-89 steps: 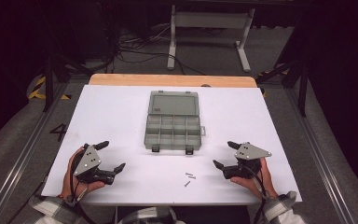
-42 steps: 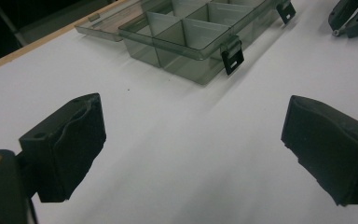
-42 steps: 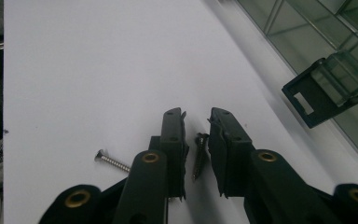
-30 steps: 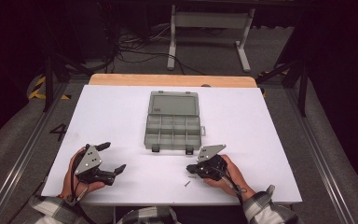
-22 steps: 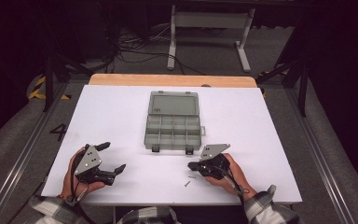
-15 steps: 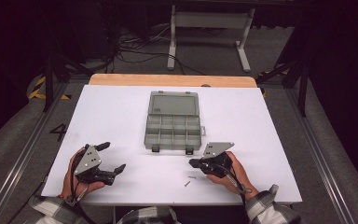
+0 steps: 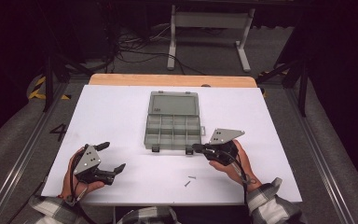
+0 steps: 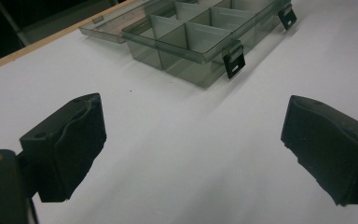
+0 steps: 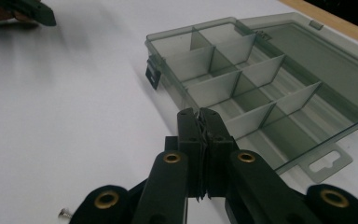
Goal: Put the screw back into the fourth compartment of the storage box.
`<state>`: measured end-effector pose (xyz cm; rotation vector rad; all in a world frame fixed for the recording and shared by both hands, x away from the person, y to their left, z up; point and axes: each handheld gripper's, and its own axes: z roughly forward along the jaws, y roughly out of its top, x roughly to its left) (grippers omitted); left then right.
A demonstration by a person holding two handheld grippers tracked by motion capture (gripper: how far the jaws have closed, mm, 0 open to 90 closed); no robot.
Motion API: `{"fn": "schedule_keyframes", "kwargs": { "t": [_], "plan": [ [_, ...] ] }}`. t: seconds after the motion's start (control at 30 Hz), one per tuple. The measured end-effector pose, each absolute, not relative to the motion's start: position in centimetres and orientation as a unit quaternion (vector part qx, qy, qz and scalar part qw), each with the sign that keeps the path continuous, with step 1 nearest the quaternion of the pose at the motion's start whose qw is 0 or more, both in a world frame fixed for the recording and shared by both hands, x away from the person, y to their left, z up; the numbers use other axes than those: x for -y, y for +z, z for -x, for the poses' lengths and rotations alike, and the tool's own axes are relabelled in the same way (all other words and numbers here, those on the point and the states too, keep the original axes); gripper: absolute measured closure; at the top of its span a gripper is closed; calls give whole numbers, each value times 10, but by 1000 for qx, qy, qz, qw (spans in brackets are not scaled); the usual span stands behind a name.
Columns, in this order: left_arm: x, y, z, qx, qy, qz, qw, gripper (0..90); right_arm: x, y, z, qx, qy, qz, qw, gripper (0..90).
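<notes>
A dark room surrounds a white tabletop [image 7: 121,116] where a clear compartment box [image 7: 173,126] lies open at the middle. The right claw [image 7: 196,147] hangs just beside the box's near right corner, jaws pressed together; whether a screw is pinched between them is too small to tell. Two loose screws [image 7: 189,180] lie nearer the person. The left claw [image 7: 113,156] rests wide open and empty. This looks like the carrying step; next, move over a compartment and open.
</notes>
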<state>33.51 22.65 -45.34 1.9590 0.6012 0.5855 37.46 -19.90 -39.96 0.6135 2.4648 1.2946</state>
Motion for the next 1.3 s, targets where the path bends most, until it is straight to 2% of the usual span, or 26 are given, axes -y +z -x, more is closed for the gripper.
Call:
{"fn": "schedule_keyframes", "kwargs": {
  "t": [0.53, 1.3],
  "plan": [
    [-227, -453, -335, -246, 240, -803, 486, 70, 196, -369, -412, -840, 454, -232, 186, 887],
    [-227, -455, -335, -249, 235, -804, 487, 69, 190, -386, -467, -837, 428, -290, 181, 887]
  ]
}}
